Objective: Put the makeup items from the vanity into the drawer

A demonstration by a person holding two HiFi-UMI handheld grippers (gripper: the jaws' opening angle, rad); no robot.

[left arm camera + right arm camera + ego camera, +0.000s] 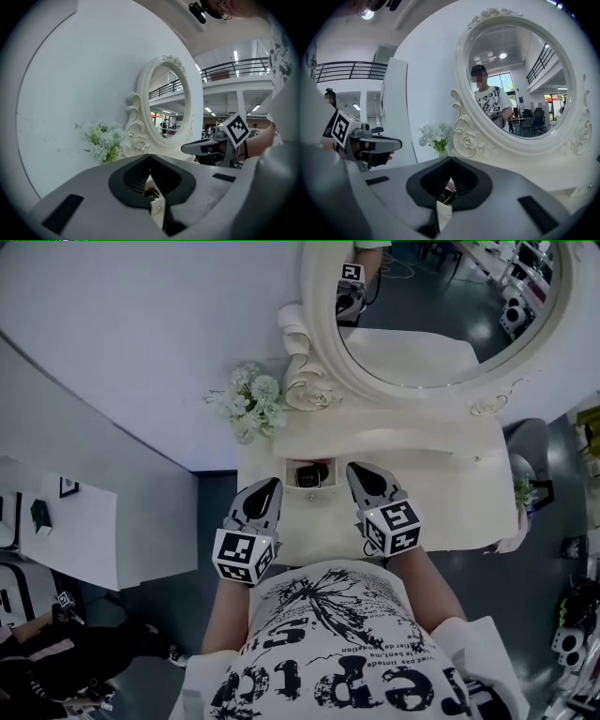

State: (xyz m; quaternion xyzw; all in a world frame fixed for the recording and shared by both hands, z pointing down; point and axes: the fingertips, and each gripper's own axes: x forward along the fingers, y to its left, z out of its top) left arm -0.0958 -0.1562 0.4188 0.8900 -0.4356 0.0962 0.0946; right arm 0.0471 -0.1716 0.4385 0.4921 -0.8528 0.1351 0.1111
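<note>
Makeup [313,474], visible only as a dark object too small to identify, lies inside the small open drawer [292,480] in the middle of the desk [450,493]. The desk top shows no other loose items, so the transfer appears largely complete. The left hand-held gripper [272,487] and the right hand-held gripper [357,471] flank the drawer, each clenched on nothing and held clear of it, probably to leave the drawer free for closing. The flowers [251,404] and mirror [323,352] stand behind, well apart.
</note>
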